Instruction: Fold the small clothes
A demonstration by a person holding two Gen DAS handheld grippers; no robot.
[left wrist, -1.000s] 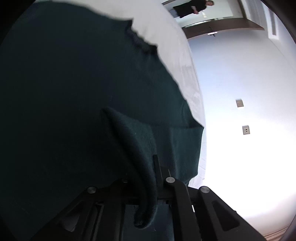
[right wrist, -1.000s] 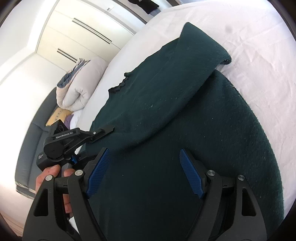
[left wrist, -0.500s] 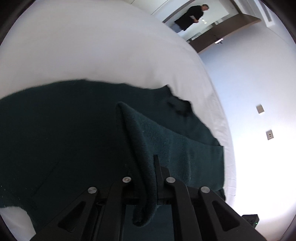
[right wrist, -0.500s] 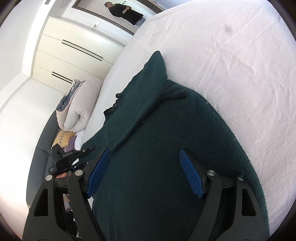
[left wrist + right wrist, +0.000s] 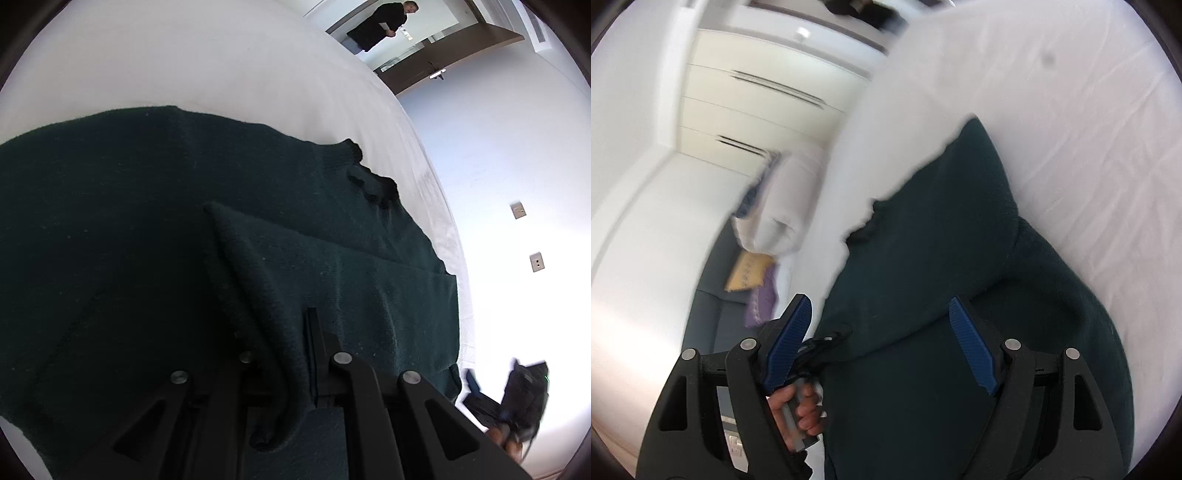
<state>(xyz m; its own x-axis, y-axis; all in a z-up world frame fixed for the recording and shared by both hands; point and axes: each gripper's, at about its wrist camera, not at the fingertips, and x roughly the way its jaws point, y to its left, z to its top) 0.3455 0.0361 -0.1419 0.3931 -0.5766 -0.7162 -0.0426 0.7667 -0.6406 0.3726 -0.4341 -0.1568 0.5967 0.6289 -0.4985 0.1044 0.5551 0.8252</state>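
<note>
White sheet (image 5: 1089,122), dark-green knit sweater (image 5: 129,240)

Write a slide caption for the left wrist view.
Left gripper pinches a fold of the dark green sweater spread over the white bed.

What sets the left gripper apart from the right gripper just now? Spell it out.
Left gripper: jaws shut on a fold of the dark green sweater, cloth bunched between them. Right gripper: jaws wide apart, gripping nothing, above the sweater. Blue pads show on the right one; the left one's are hidden by cloth. Both have black frames and are over the white bed.
</note>
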